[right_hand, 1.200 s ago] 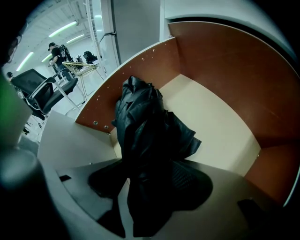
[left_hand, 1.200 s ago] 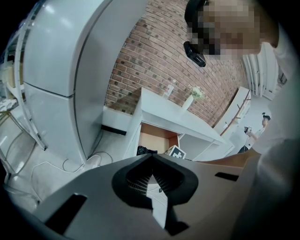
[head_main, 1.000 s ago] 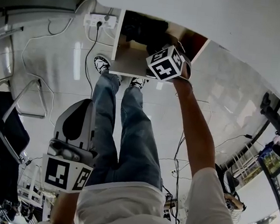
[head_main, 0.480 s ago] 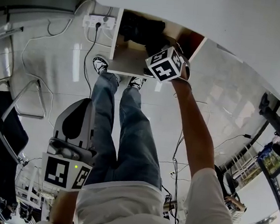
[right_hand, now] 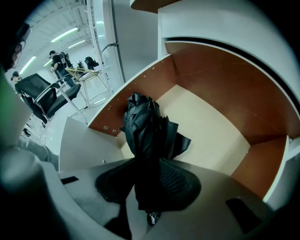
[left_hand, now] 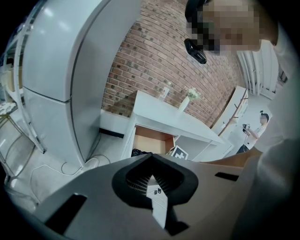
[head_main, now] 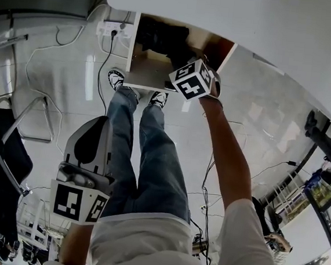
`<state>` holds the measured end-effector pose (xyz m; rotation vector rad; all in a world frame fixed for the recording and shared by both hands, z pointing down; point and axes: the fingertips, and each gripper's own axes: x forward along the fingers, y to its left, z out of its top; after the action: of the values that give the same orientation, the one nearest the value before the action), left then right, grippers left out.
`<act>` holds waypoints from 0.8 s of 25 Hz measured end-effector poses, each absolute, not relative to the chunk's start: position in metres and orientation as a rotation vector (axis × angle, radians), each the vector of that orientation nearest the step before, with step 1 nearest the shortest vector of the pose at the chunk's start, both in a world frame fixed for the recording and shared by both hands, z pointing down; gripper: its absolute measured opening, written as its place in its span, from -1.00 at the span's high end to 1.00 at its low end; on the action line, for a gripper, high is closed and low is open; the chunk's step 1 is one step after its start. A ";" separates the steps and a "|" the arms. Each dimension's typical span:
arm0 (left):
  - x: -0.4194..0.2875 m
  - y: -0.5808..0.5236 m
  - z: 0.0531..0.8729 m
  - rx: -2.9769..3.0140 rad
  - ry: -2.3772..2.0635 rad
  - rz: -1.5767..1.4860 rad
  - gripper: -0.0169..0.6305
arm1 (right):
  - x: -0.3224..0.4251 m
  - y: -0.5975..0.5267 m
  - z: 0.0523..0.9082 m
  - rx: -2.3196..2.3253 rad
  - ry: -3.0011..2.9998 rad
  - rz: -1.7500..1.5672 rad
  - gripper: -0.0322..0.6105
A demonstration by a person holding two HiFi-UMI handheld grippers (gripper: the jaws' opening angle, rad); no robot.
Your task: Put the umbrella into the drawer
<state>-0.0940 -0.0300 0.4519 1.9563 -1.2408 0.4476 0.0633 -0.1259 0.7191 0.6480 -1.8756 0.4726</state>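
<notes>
The black folded umbrella (right_hand: 147, 126) stands on end in the open drawer (right_hand: 206, 131), leaning against its left wall. My right gripper (right_hand: 147, 164) reaches down into the drawer, its jaws closing, and the umbrella's lower end fills the gap between the pads. In the head view the right gripper (head_main: 184, 61) is mostly hidden behind its marker cube, over the drawer (head_main: 150, 75) with the dark umbrella (head_main: 163, 35) inside. My left gripper (head_main: 93, 142) hangs low by the person's left leg, far from the drawer. The fingertips of the left gripper (left_hand: 151, 161) meet, with nothing between them.
The drawer belongs to a white desk (head_main: 252, 21). A power strip (head_main: 112, 28) with cables lies on the floor beside it. A black chair (head_main: 2, 160) stands at the left. The person's legs in jeans (head_main: 151, 157) stand before the drawer. A tall white cabinet (left_hand: 56, 70) is left of the desk.
The right gripper stays at the drawer with the umbrella. The drawer and marker cube shift slightly left in the head view. The left gripper has not moved.
</notes>
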 end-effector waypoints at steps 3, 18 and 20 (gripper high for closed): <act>-0.089 -0.032 0.447 1.967 -1.243 0.442 0.90 | 0.066 -0.123 0.716 0.649 -1.875 0.472 0.50; -0.072 -0.041 0.411 2.033 -1.249 0.418 0.90 | 0.076 -0.118 0.660 0.756 -1.926 0.596 0.73; -0.073 -0.043 0.404 2.042 -1.257 0.412 0.90 | 0.077 -0.115 0.650 0.765 -1.936 0.610 0.75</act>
<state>-0.0727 -0.0427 0.4044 2.0424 -1.2572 0.4116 0.0773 -0.1147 0.6497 0.7651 -1.9359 0.6101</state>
